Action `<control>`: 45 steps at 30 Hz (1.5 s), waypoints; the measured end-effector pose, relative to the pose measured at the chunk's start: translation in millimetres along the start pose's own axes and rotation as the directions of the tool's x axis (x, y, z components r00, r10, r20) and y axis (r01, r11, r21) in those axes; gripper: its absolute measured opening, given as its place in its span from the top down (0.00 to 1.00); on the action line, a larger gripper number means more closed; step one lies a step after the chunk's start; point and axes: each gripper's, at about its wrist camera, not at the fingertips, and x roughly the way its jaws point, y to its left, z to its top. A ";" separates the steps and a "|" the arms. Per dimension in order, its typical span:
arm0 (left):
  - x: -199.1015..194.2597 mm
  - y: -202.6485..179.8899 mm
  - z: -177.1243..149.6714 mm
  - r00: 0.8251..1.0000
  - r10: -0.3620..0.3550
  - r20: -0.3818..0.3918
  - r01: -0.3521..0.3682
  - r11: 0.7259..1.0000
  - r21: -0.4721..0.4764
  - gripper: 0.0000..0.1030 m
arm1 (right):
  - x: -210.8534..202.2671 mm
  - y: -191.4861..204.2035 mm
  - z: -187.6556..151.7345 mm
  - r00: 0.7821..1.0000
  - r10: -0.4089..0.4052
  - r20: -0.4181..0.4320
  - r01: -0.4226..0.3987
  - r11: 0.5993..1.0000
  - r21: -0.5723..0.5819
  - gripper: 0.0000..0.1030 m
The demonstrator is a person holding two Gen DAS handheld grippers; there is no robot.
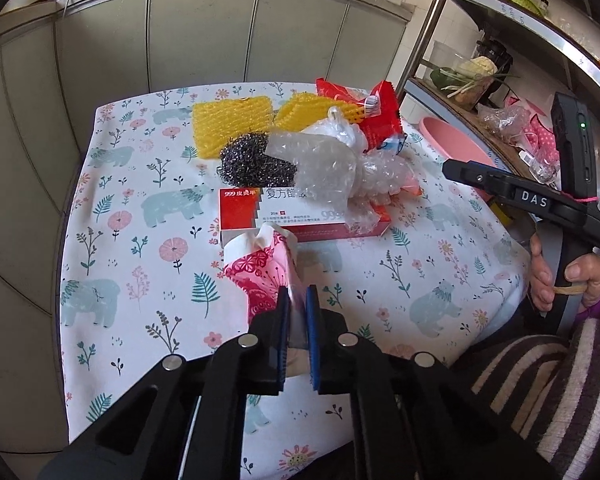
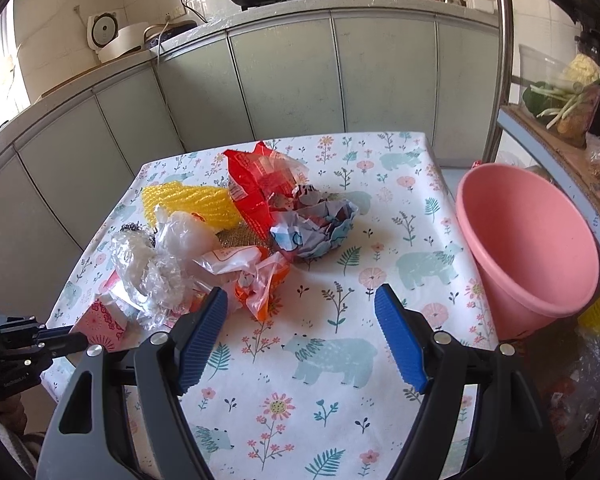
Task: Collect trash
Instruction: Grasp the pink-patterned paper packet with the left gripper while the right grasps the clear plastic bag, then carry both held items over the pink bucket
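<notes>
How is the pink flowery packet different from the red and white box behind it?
The pink packet is soft and crumpled; the red and white box is stiff and flat. The left hand-held gripper pinches the packet; the box lies untouched under bubble wrap. Both are trash on the table.

The table [image 2: 380, 420] carries a white cloth printed with bears and flowers. On it lies a close cluster: yellow foam netting [image 1: 230, 126], steel scourer [image 1: 252, 164], bubble wrap [image 1: 328, 172], red-and-white carton [image 1: 244, 212], red wrapper [image 2: 256, 188], crumpled paper [image 2: 320, 228].

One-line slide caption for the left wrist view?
Left gripper shut on pink patterned paper cup beside trash pile on floral tablecloth.
</notes>
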 end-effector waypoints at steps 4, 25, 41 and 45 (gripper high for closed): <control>-15.0 -1.0 2.1 0.999 -0.003 0.047 0.003 1.000 0.008 0.94 | 8.5 2.1 -0.1 0.999 0.032 -0.030 -0.032 0.999 0.006 0.26; -55.8 5.8 23.4 0.980 0.027 0.199 -0.025 1.000 -0.015 0.94 | 29.2 0.4 0.8 0.978 0.140 -0.153 -0.136 0.990 0.037 0.91; -36.2 -39.1 61.7 0.973 -0.066 0.223 0.046 0.995 0.094 0.94 | -29.5 -30.8 -17.8 0.992 0.107 -0.068 -0.104 0.993 0.053 0.91; -27.9 -61.7 82.0 0.966 -0.112 0.232 0.082 0.987 0.138 0.94 | -42.8 -46.0 -16.9 0.996 0.082 -0.018 -0.080 0.993 0.082 0.91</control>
